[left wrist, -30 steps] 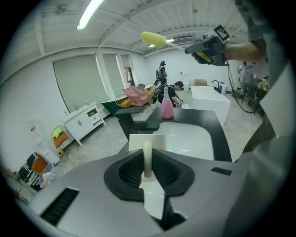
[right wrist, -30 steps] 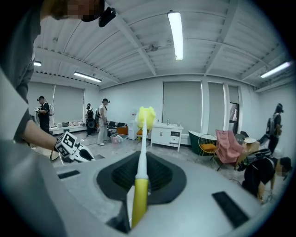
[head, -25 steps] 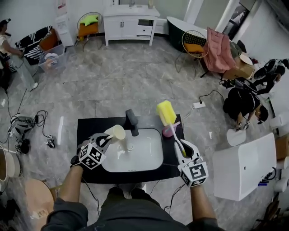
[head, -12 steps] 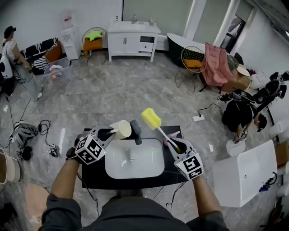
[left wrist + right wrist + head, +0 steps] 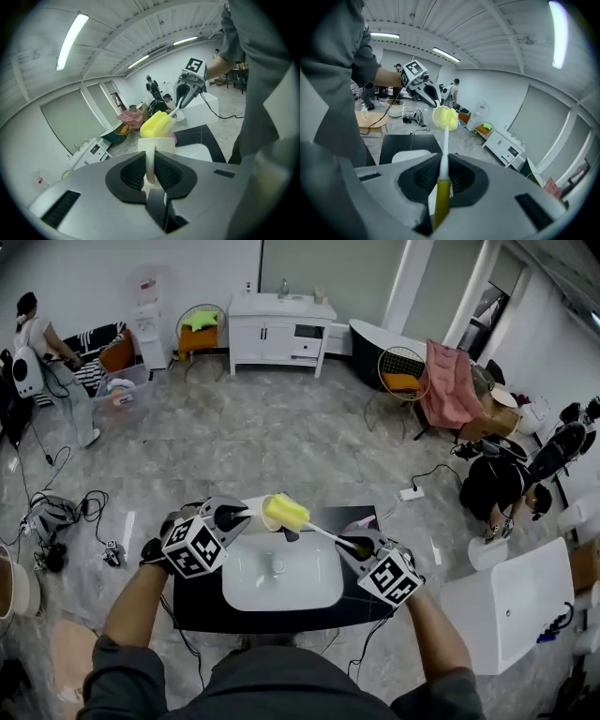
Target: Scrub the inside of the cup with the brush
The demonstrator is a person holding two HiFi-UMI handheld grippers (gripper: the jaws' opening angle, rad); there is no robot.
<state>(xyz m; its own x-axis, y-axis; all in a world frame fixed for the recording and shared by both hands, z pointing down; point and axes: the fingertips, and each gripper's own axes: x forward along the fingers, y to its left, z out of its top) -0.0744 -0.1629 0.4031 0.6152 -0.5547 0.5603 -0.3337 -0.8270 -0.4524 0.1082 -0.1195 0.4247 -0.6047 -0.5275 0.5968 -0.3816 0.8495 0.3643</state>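
At frame centre in the head view, the cup [image 5: 255,512] sits just right of the left gripper [image 5: 236,516]; the brush [image 5: 287,513] head meets its mouth, its handle running lower right into the right gripper [image 5: 356,542]; the basin [image 5: 281,585] lies below both.

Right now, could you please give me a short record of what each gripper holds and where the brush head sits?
left gripper: shut on the cup, gripping its handle
right gripper: shut on the brush, gripping its handle
brush head: yellow sponge, at the cup's mouth; how far in cannot be told
underneath: white sink set in a black counter
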